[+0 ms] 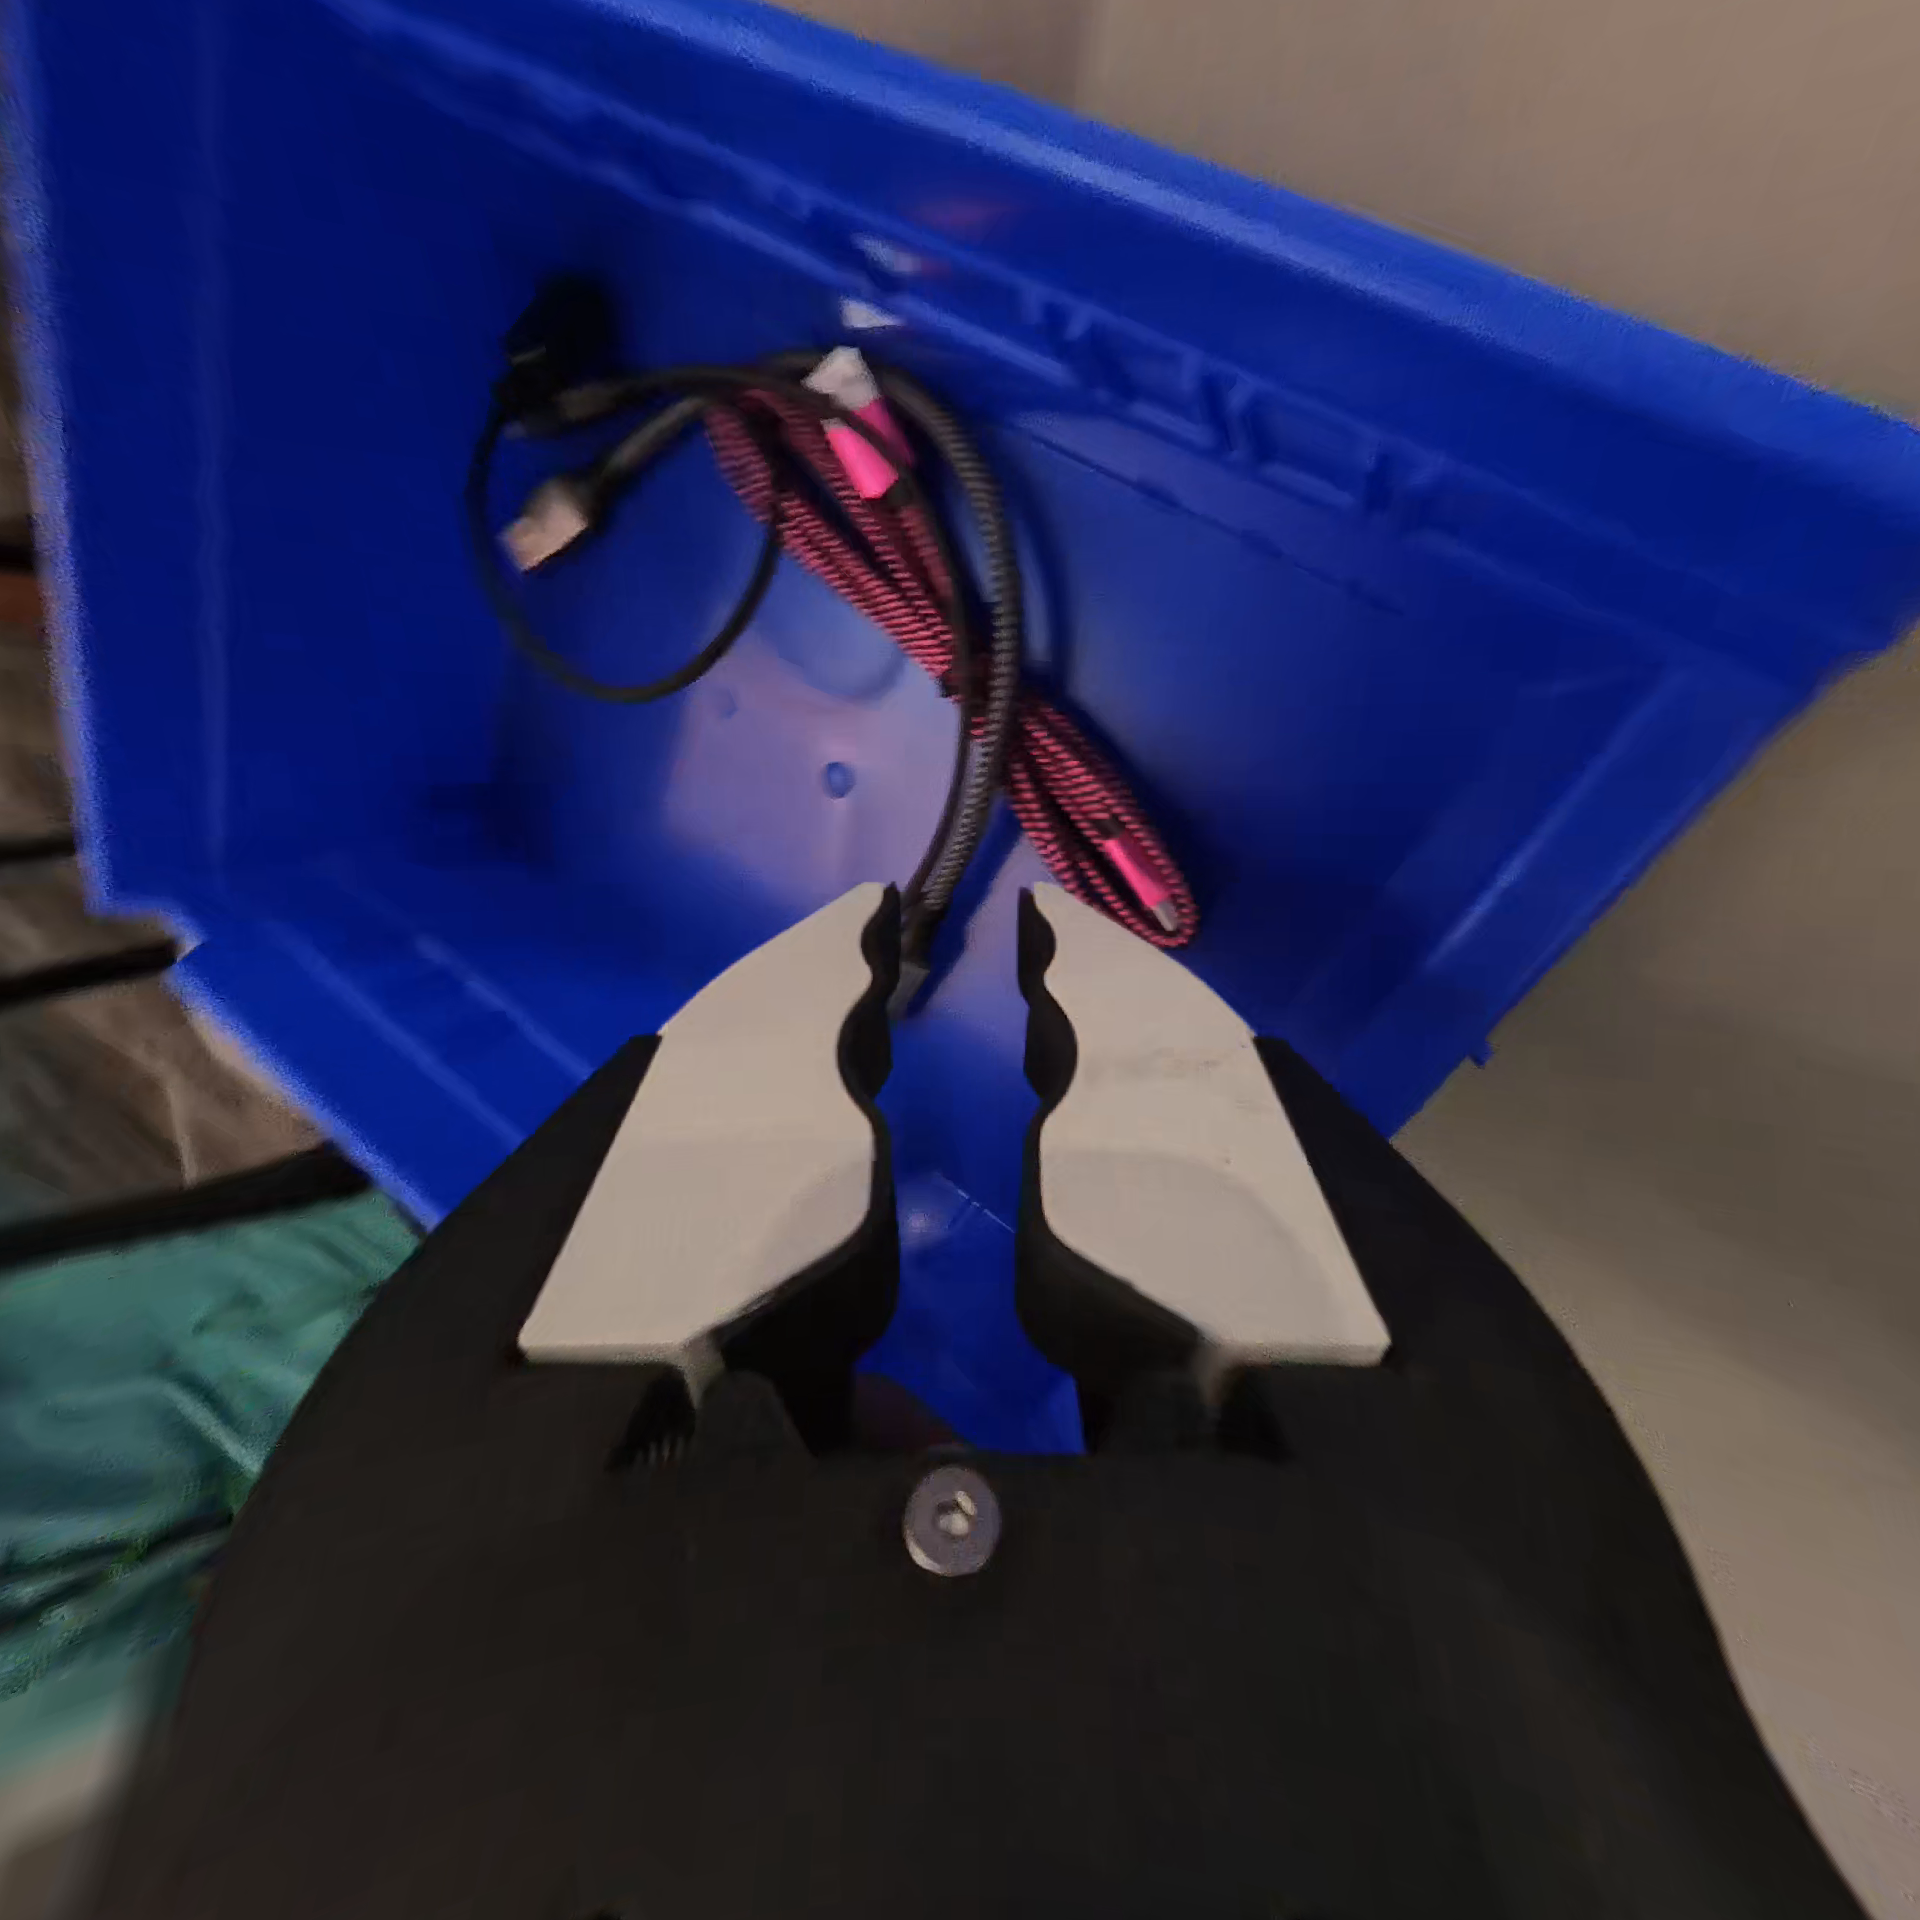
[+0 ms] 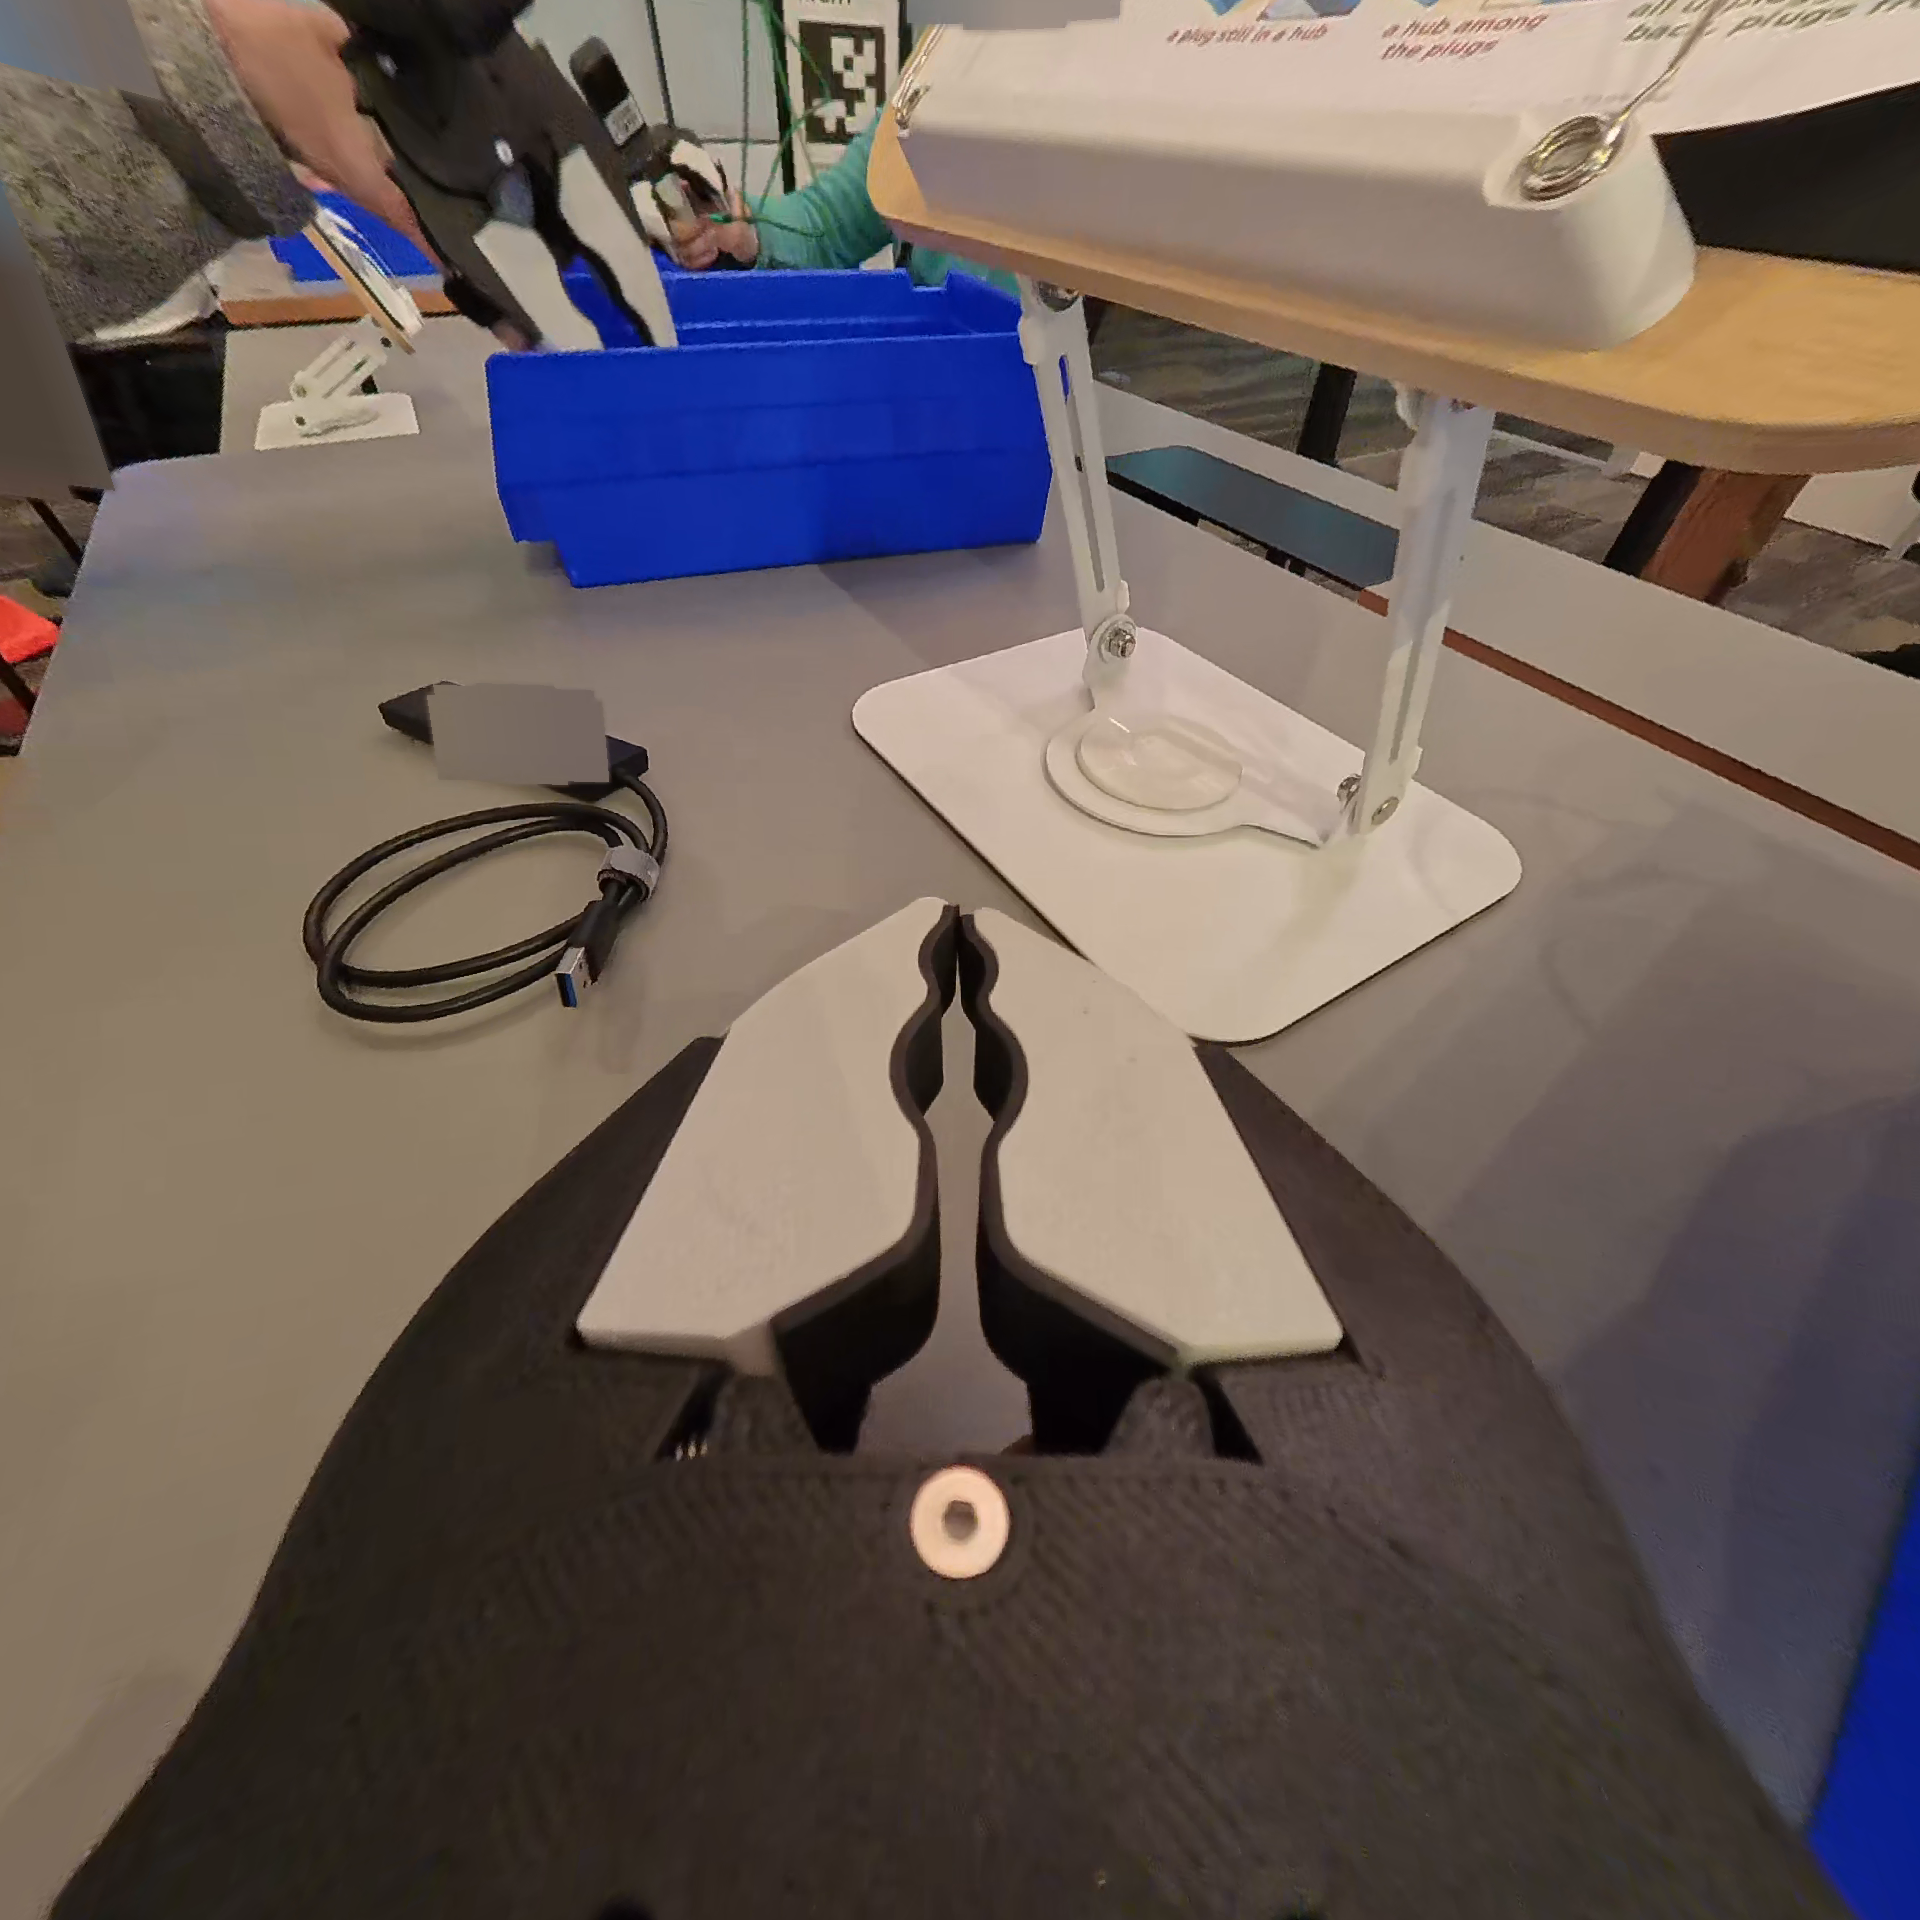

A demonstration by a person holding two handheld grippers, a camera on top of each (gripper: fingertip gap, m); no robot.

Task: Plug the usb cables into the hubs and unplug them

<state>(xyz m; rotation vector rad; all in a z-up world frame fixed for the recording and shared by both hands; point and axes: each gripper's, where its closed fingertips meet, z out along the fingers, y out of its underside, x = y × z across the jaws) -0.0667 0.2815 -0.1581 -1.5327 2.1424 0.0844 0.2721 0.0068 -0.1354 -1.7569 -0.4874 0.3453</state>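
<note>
Left tongs: left gripper (image 1: 956, 914) reaches down into the blue bin (image 1: 1351, 582); jaws stand apart, a grey braided cable (image 1: 987, 665) lies against the inner face of the left finger (image 1: 769, 1039), clear gap to the right finger, so not clamped.
Bin contents, left view: pink-and-black braided cable (image 1: 1081, 821) coiled just beside the grey one, pink plug ends showing; thin black cable (image 1: 623, 665) looped toward the bin's far corner with a silver plug (image 1: 540, 530).
Surroundings, left view: pale grey tabletop (image 1: 1662, 1247) right of the bin; teal cloth (image 1: 156, 1403) at lower left; view blurred.
Right tongs: right gripper (image 2: 958, 920) closed, pads meeting with nothing between them, hovering over the grey table (image 2: 312, 1195).
Table, right view: dark hub (image 2: 618, 753), partly under a blur patch, with its black cable (image 2: 457, 914) coiled and strapped, blue-tongued USB plug (image 2: 577, 977) lying free left of the fingertips.
Stand: white base plate (image 2: 1247, 935) just ahead on the right, two white struts carrying a wooden board (image 2: 1558, 384) with a white clip bar (image 2: 1299, 197).
Far table: the blue bin sits at the back edge, the left gripper above it, held by a hand (image 2: 301, 104) in a grey sleeve.
Room: a second small white stand (image 2: 332, 405) on another table behind; patterned carpet (image 2: 1818, 592) at right.
</note>
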